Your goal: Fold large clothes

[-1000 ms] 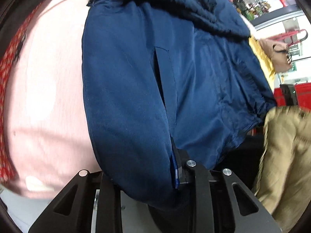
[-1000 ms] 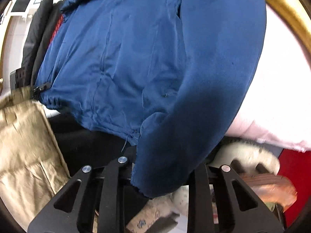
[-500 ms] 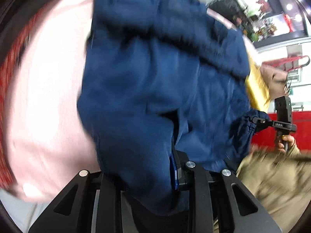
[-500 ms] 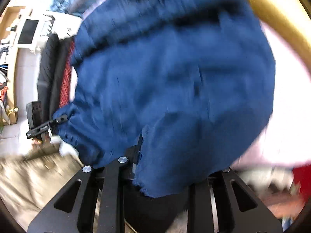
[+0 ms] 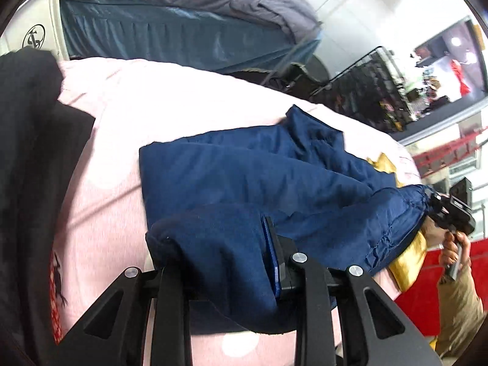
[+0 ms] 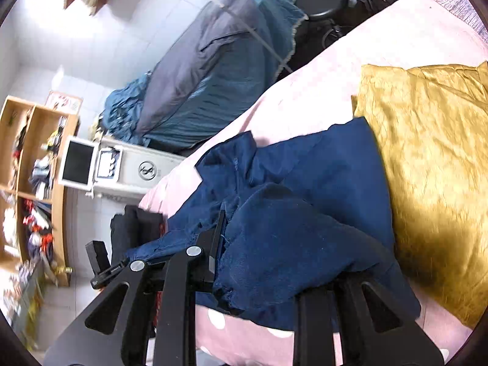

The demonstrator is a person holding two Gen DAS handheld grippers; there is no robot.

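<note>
Navy jacket (image 5: 244,177), the garment we are folding, lies bunched on a pink bedspread with pale dots (image 5: 100,183), its lower edge lifted off the bed by both of our grippers. In the left wrist view we see the left gripper (image 5: 219,253) pinching a thick fold of the navy cloth, which bulges over and between the black fingers and hides most of the gap, with a blue pad showing against the fabric on one side. Farther along the same hem, at the picture's right edge, we see the right gripper (image 5: 451,210) in a hand (image 5: 454,247) with a tan sleeve, nipping the gathered, elasticated corner of the jacket. In the right wrist view the right gripper (image 6: 262,262) has the fleecy inner side of the jacket (image 6: 305,213) draped over its fingers; the jaws stand narrow and appear clamped on the cloth, though the fabric covers the pads, so we hedge a little there. Just beside the jacket, touching its edge, lies a crinkled gold cloth (image 6: 427,152) on the same bedspread (image 6: 335,70). Beyond the bed we see a grey and teal cover (image 6: 213,70) over something bulky, a wooden shelf unit (image 6: 33,158) and a white machine with a dark screen (image 6: 91,164).
</note>
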